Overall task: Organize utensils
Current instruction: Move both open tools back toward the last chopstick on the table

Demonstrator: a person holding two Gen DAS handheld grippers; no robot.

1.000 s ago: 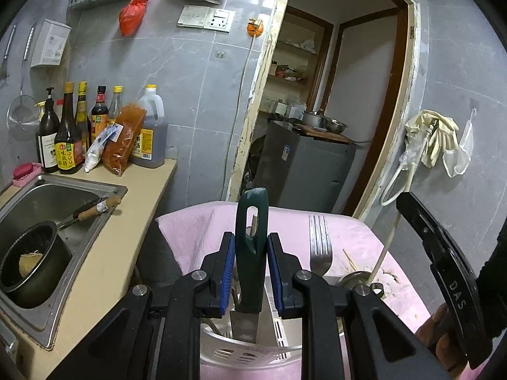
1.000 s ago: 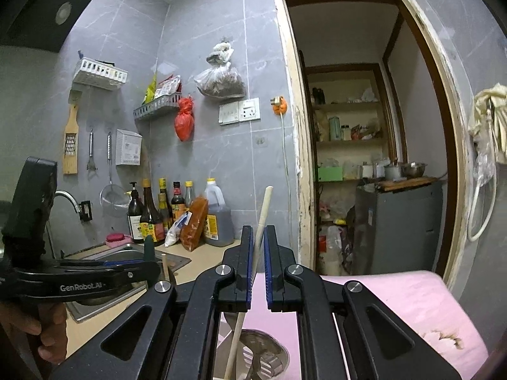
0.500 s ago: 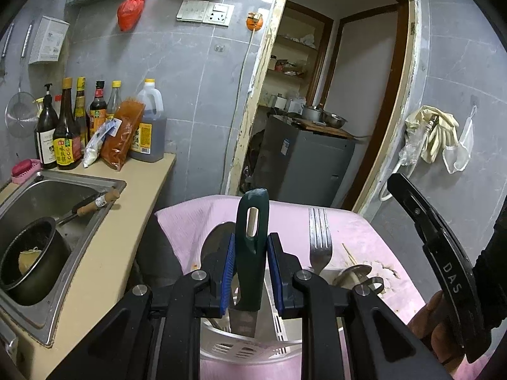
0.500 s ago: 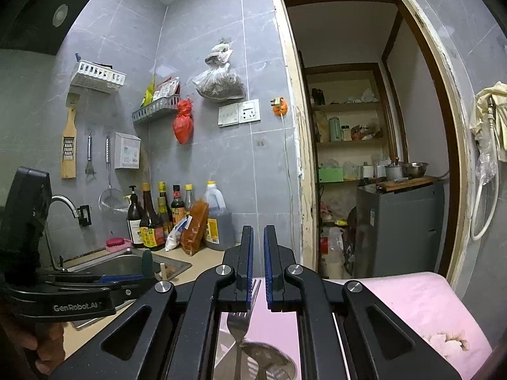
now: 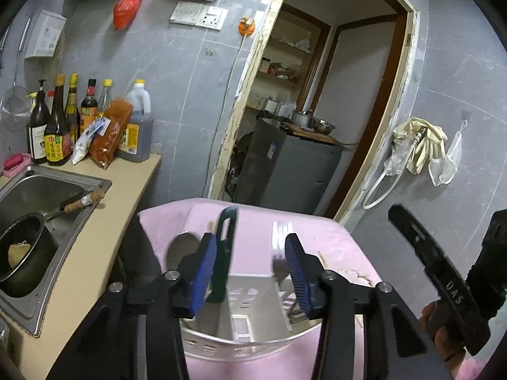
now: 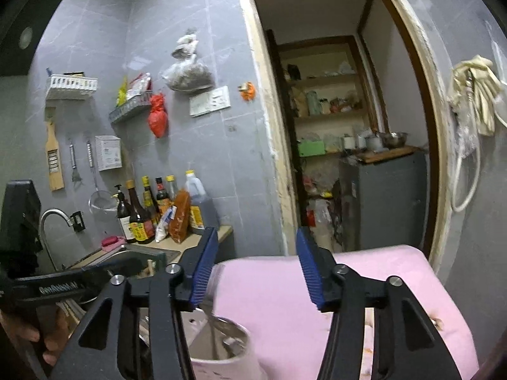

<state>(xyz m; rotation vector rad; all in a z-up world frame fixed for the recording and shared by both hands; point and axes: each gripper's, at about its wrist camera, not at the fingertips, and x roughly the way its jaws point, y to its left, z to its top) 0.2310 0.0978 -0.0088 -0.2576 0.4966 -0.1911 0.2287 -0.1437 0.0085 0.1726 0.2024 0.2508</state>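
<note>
A green-handled knife (image 5: 226,243) stands blade-down in the white slotted utensil holder (image 5: 237,342) on the pink cloth. My left gripper (image 5: 250,269) hangs over the holder with its jaws opening. The knife handle is between them, leaning by the left pad (image 5: 202,272) and clear of the right one. A spoon (image 5: 180,250) and a blurred fork (image 5: 280,237) also stand in the holder. My right gripper (image 6: 256,269) is opening above the pink cloth with nothing between its fingers; the holder (image 6: 221,351) sits low, by its left finger.
A sink (image 5: 38,190) holding a dark pot (image 5: 22,256) lies to the left, with sauce bottles (image 5: 57,126) at the counter's back. A doorway with a grey cabinet (image 5: 285,164) is straight ahead. The pink cloth (image 6: 301,291) stretches to the right.
My left jaws have spread off the knife handle, and the knife now leans left in the holder. My right gripper, first shut on a chopstick, has let it go, opened wide and shifted sideways.
</note>
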